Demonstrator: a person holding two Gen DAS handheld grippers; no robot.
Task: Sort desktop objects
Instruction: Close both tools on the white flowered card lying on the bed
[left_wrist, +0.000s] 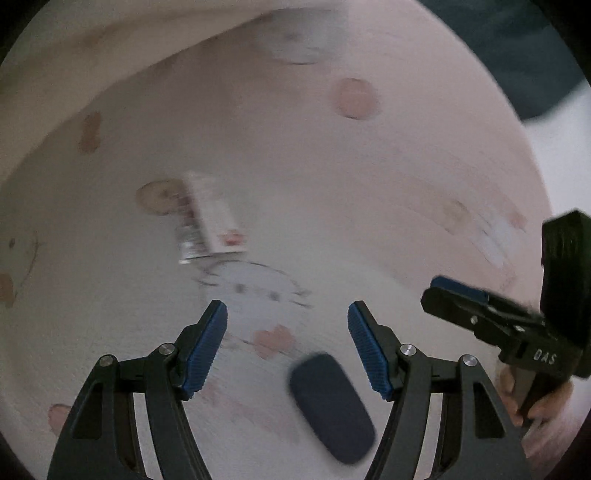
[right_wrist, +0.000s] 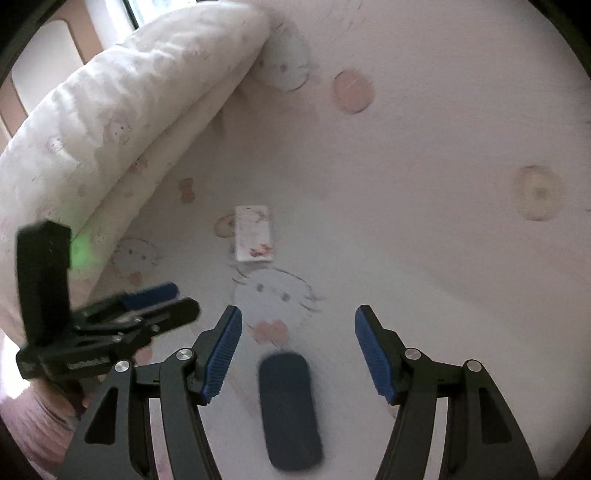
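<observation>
The dark blue case (right_wrist: 290, 410) you are sorting is a flat, rounded oblong, matte and plain, lying on the pink cartoon-printed sheet (right_wrist: 424, 240). In your right wrist view it sits lengthwise between the fingers of your right gripper (right_wrist: 298, 349), low in the gap, with bare sheet on both sides; the blue pads (right_wrist: 223, 354) stand spread and touch nothing. In your left wrist view the same case (left_wrist: 330, 406) lies tilted, nearer the right-hand finger of your left gripper (left_wrist: 287, 345), whose fingers are also spread wide and empty.

Farther ahead lies a small white box (right_wrist: 254, 233) with red marks, well apart from the case. A folded white quilt (right_wrist: 122, 122) banks up along the left of your right view, just behind your left gripper. To the right the sheet is open and flat. The two grippers sit close side by side. The left view is blurred, so fine edges there are unclear.
</observation>
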